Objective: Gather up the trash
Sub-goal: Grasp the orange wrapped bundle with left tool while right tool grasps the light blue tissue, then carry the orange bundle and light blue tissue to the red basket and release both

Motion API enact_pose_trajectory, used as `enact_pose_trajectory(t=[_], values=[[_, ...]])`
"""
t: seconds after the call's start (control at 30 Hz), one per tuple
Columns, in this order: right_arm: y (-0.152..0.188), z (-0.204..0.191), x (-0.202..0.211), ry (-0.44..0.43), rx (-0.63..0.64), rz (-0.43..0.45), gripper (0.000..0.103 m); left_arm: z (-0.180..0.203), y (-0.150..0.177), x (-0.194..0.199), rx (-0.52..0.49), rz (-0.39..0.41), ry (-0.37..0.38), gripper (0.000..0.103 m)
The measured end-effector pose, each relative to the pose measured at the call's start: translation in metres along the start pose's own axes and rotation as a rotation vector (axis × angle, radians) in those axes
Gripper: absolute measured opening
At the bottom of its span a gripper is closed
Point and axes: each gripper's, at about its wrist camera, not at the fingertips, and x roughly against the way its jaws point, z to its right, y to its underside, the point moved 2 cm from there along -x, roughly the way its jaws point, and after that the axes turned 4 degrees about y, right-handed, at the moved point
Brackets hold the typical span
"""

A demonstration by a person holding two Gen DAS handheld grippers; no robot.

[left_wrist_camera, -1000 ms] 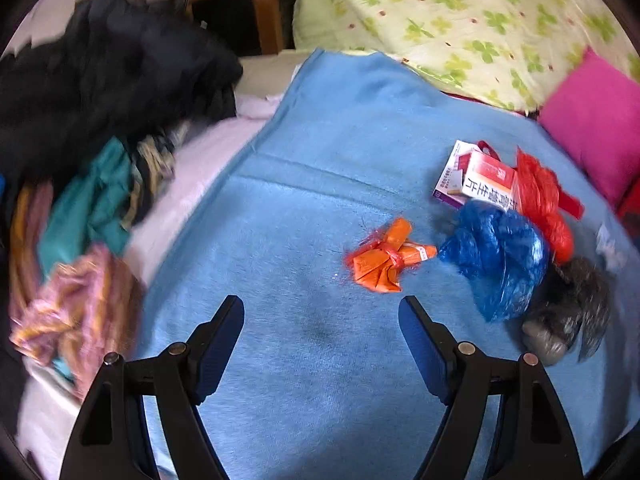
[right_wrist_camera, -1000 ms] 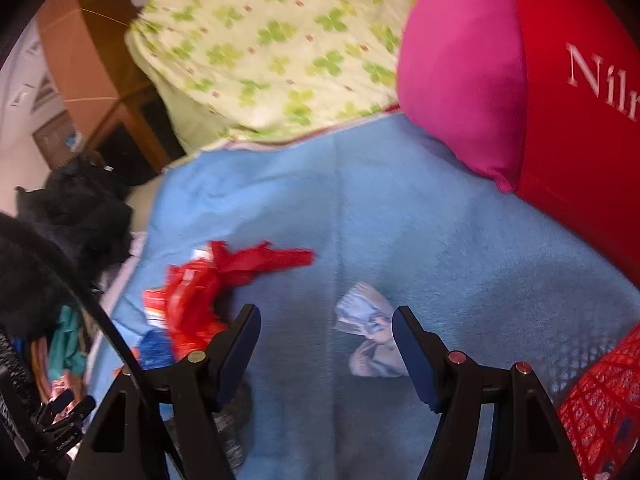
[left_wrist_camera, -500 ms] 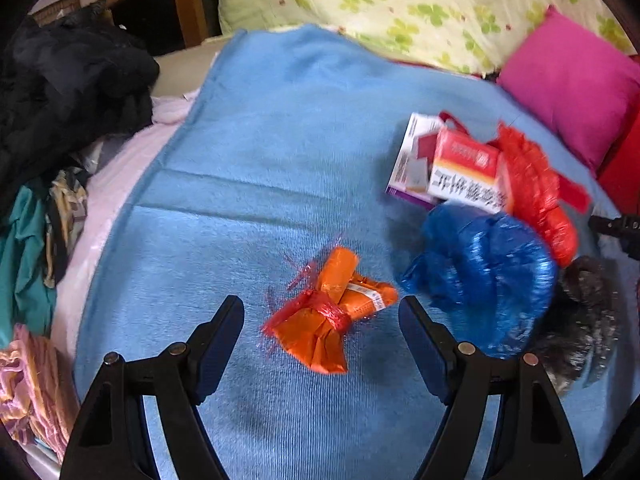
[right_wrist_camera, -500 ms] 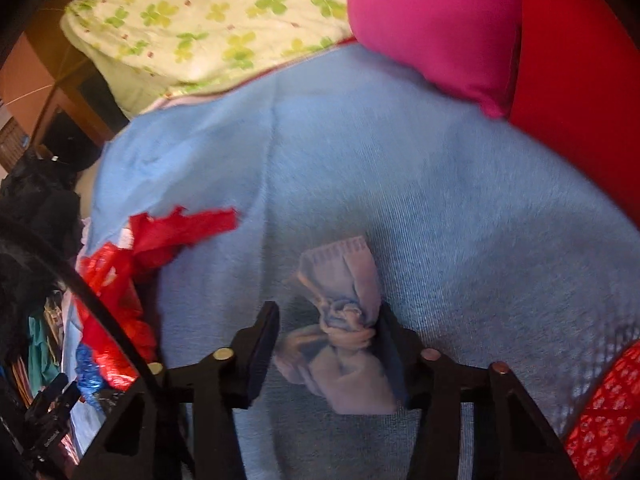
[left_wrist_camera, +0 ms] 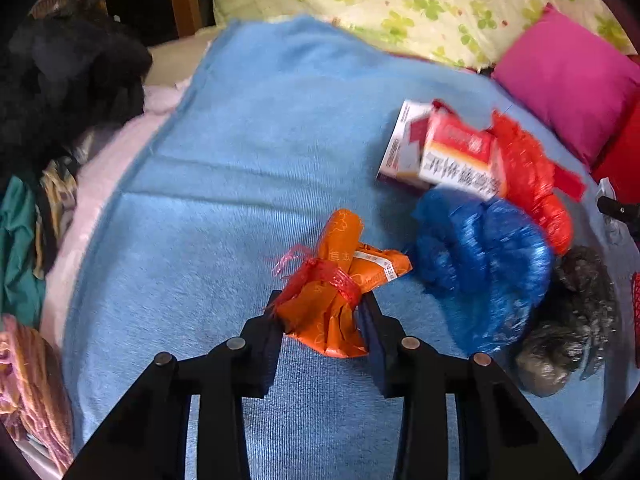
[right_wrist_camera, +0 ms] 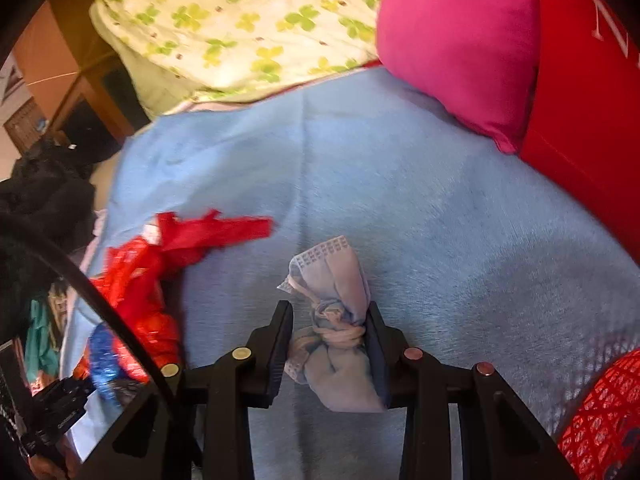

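My left gripper point(left_wrist_camera: 322, 312) is shut on an orange wrapper bundle point(left_wrist_camera: 340, 280) tied with red netting, on the blue blanket point(left_wrist_camera: 240, 160). To its right lie a blue plastic bag point(left_wrist_camera: 480, 264), a red-and-white carton point(left_wrist_camera: 452, 156), a red plastic bag point(left_wrist_camera: 528, 180) and a dark grey crumpled bag point(left_wrist_camera: 568, 320). My right gripper point(right_wrist_camera: 326, 328) is shut on a knotted pale blue face mask point(right_wrist_camera: 336, 320) on the same blanket point(right_wrist_camera: 440, 220). The red plastic bag point(right_wrist_camera: 160, 256) lies to its left.
A pink pillow point(left_wrist_camera: 568, 80) and a red cushion point(right_wrist_camera: 580, 100) border the right side. A green-patterned quilt point(left_wrist_camera: 400, 0) lies at the back. Dark and coloured clothes point(left_wrist_camera: 60, 100) pile at the left. A red mesh basket point(right_wrist_camera: 600, 412) is at lower right.
Both grippers moved forward and closed: the left from open onto the orange bundle, the right onto the face mask.
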Motion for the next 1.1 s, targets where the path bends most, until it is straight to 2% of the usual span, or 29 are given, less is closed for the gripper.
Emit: enact_pose_trajectory(t=[0.13,0.2,0.33,0.47,0.77,1.1], values=[[0.003,-0.014,0.024,-0.029,0.042,0.053,0.038,0.012,0.003,0.032,-0.006,0.093,-0.014,0.038],[0.005,-0.021,0.036,-0.049,0.059,0.076,0.038,0.022,0.005,0.047,-0.022,0.143,-0.05,0.038],[0.012,-0.032,0.063,-0.083,0.111,0.13,0.038,0.034,0.01,0.066,-0.005,0.182,-0.077,0.038],[0.018,-0.034,0.088,-0.122,0.138,0.179,0.038,0.071,0.011,0.093,-0.06,0.23,-0.105,0.038],[0.024,-0.001,0.151,-0.198,0.136,0.327,0.038,0.142,-0.004,0.147,-0.181,0.334,-0.106,0.038],[0.026,0.05,0.197,-0.207,0.082,0.451,0.038,0.217,-0.01,0.176,-0.312,0.395,-0.067,0.038]])
